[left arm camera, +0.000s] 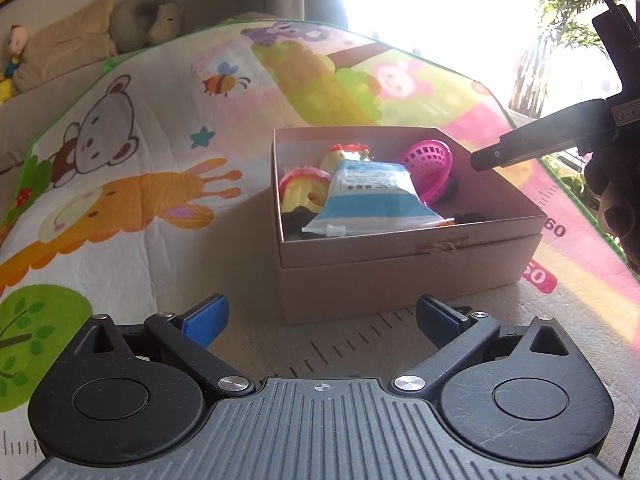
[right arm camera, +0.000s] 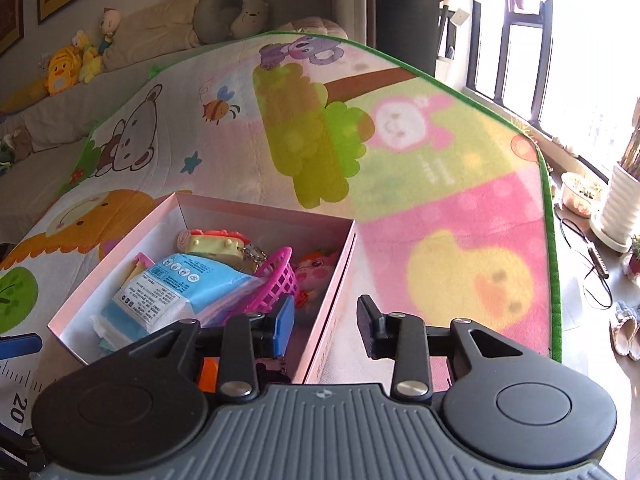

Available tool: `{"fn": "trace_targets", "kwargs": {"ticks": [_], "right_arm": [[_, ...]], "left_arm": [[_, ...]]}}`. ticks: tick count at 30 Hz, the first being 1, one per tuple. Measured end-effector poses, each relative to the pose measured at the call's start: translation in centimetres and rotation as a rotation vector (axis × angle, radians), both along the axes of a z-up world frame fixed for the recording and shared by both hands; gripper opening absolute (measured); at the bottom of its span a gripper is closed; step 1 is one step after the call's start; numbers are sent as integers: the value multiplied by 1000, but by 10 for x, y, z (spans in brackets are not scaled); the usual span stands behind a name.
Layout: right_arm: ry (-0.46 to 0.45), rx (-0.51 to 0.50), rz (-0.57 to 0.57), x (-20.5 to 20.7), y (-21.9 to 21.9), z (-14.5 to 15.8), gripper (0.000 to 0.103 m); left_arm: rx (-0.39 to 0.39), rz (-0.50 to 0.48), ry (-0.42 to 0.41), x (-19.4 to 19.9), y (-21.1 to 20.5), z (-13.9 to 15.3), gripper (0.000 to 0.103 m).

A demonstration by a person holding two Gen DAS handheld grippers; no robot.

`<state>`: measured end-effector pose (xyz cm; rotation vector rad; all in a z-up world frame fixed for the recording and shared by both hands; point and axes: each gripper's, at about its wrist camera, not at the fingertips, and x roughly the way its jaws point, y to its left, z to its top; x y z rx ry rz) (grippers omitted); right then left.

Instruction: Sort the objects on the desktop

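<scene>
The box (left arm camera: 408,256) sat open on my play mat (left arm camera: 132,184), near its pink side, with its lid tucked underneath. Inside it I saw a blue and white packet (right arm camera: 176,284) lying across the top of the pile, a pink basket (right arm camera: 278,278) tilted against it, a yellow toy (right arm camera: 218,246) behind, and a small pink figure (right arm camera: 316,270) by the right wall. My right gripper (right arm camera: 326,326) hung over the box's right wall, one finger inside beside the basket and the other outside, jaws parted with nothing between them. My left gripper (left arm camera: 320,320) hovered just short of the box's front wall, jaws spread wide and empty. Stuffed toys (right arm camera: 76,62) lay on the couch beyond the mat.
</scene>
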<state>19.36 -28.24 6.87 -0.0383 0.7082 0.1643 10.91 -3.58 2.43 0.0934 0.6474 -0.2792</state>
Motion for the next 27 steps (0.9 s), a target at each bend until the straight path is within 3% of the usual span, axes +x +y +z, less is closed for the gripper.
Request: {"fn": "trace_targets", "kwargs": {"ticks": [4,8,13,17,19,21,23,27], "right_arm": [[30,40,28,7,10,-9,34],[-10,-26,23,14,40,-12,38],[1,59,101,33,67,-10,38],[-80,92,96,12,69,5,38],[-114,76,110,-15,67,10,47],[-125,68,125,-48,63,10,71],[-99,70,144,-75,62,4,83],[6,134,164,-117,64,-22,93]], "left_arm": [[11,12,0,-1,4,-1,103],[19,39,-1,-1,13,-2,103],[32,110,8,0,29,-3,103],[43,199,24,-12,42,-3,103],[30,229,39,-22,48,-3,103],[3,244,52,-34,52,-5,103],[-23,237,58,-45,54,-9,103],[-17,264,73,-54,49,-17,103]]}}
